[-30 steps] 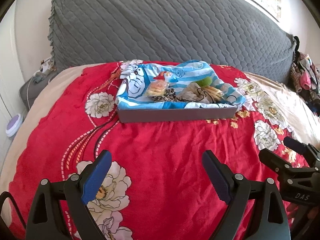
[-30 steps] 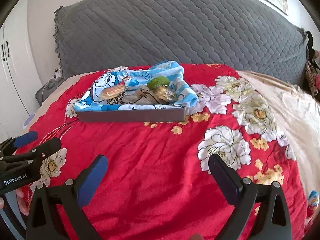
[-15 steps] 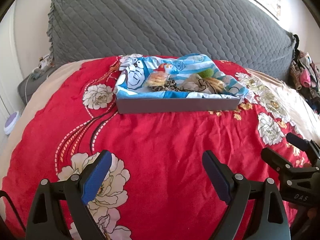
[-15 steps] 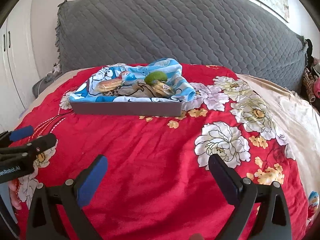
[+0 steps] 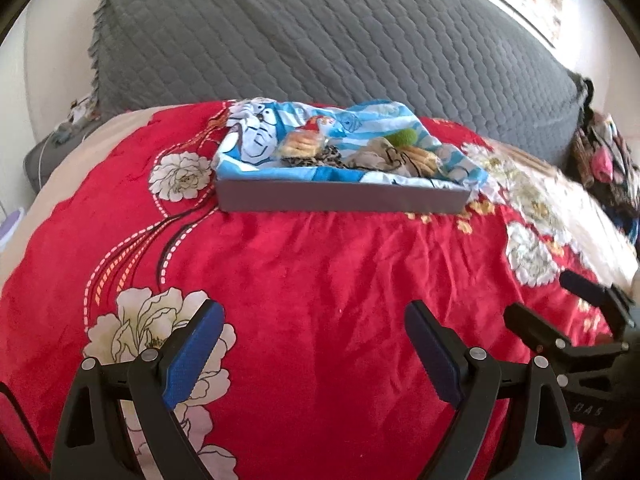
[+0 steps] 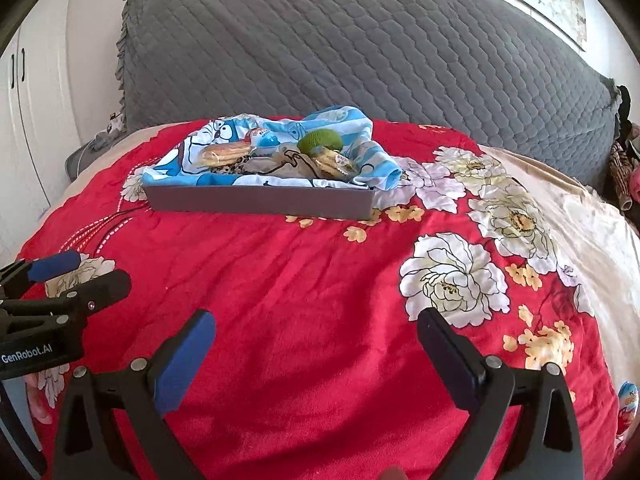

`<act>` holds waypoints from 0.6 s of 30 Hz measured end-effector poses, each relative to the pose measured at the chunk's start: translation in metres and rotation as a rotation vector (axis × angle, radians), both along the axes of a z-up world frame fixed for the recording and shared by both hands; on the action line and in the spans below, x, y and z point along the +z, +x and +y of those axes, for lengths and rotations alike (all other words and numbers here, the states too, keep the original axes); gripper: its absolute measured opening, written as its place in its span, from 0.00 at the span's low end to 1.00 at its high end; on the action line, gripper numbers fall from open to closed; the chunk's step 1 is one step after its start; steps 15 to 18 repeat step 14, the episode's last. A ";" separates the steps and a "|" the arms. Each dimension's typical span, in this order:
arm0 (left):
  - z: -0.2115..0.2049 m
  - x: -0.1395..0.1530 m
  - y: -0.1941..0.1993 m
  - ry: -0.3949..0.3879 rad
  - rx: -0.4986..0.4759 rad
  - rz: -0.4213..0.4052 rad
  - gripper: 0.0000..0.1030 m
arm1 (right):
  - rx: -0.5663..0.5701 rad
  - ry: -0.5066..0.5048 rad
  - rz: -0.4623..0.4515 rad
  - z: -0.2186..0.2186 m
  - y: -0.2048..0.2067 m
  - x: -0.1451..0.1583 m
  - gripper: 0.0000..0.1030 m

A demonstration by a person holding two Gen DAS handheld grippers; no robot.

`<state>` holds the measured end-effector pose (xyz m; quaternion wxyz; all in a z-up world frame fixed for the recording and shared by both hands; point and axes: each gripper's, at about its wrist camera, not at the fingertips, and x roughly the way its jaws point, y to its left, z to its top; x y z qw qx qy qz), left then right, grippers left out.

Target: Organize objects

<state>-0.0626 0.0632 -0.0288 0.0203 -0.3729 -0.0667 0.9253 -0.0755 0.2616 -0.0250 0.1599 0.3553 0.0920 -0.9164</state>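
A grey box (image 5: 340,199) (image 6: 260,201) stands on the red flowered bedspread ahead of both grippers. It is lined with a blue cartoon cloth (image 5: 256,140) (image 6: 212,136) and holds a wrapped bun (image 5: 300,146) (image 6: 224,153), a green knitted ball (image 5: 406,136) (image 6: 320,140), a second wrapped snack (image 6: 332,160) and a small egg-shaped packet (image 6: 262,136). My left gripper (image 5: 312,348) is open and empty, low over the bedspread. My right gripper (image 6: 316,352) is open and empty, level with it to the right.
A grey quilted headboard cushion (image 5: 320,40) rises behind the box. A pile of clothes (image 5: 604,156) lies at the far right. A white cupboard (image 6: 24,120) stands at the left. A small packet (image 6: 628,404) lies at the bed's right edge.
Both grippers have moved forward toward the box, which now looks larger and closer. Both stay open and empty.
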 end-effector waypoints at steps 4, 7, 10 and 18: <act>-0.005 0.002 0.001 -0.004 0.037 0.012 0.90 | -0.002 -0.001 0.014 0.001 0.001 0.002 0.99; -0.009 0.001 0.001 0.000 0.055 0.015 0.90 | -0.006 -0.003 0.012 0.002 0.000 0.003 0.99; -0.010 0.002 0.003 -0.015 0.066 0.030 0.90 | -0.009 0.001 0.012 0.001 -0.001 0.003 0.99; -0.012 0.004 0.003 -0.011 0.076 0.043 0.90 | -0.012 -0.001 0.013 0.001 -0.002 0.003 0.99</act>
